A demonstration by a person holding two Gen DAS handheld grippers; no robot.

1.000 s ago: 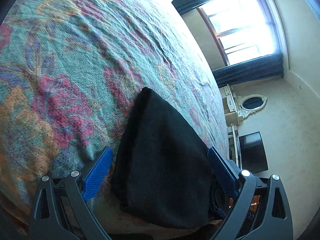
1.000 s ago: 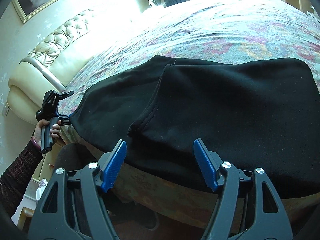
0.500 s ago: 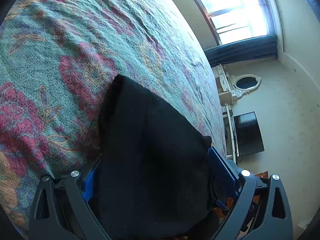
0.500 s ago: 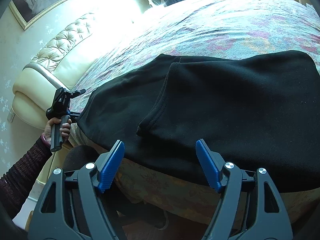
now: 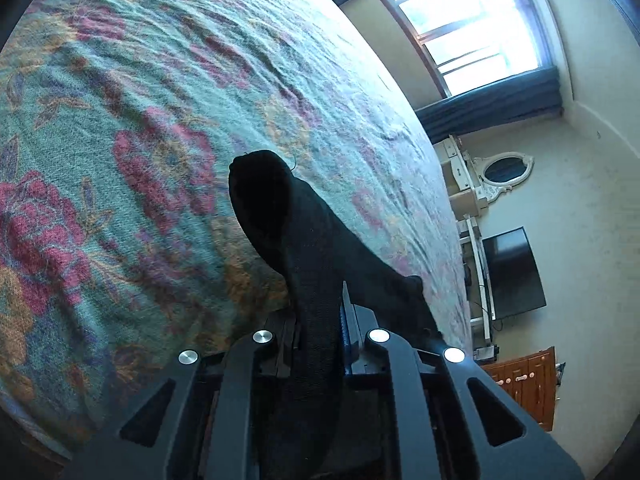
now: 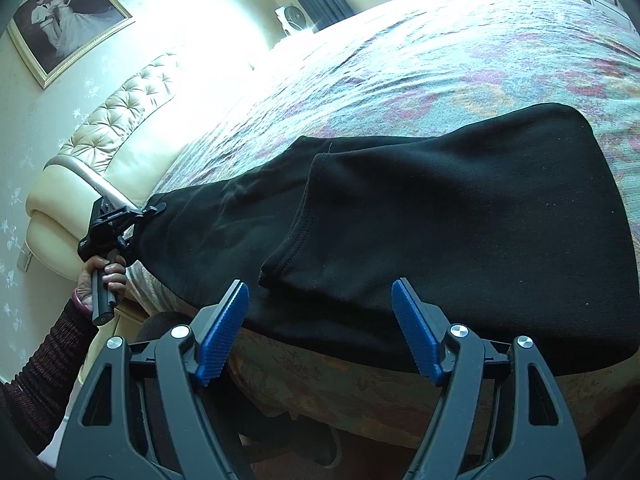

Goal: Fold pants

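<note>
Black pants (image 6: 460,208) lie folded across the near edge of the floral bedspread (image 6: 420,64), one layer over the other. In the left wrist view my left gripper (image 5: 320,312) is shut on one end of the pants (image 5: 304,240), and the pinched cloth stands up in a ridge off the bed. The right wrist view shows the same left gripper (image 6: 154,210) at the far left, held by a hand and clamping the pants' end. My right gripper (image 6: 320,320) is open at the bed's near edge. Its blue pads (image 6: 222,332) are just short of the folded hem, with nothing pressed between them.
A cream tufted headboard (image 6: 116,120) lies beyond the left end of the pants. A window (image 5: 472,28), a white dresser with an oval mirror (image 5: 504,168) and a dark TV (image 5: 512,272) are across the room. The bedspread (image 5: 140,120) stretches far beyond the pants.
My left gripper has gone from wide open around the pants' end to shut on it, and the cloth has risen into a ridge. The right gripper has stayed open and shifted slightly.
</note>
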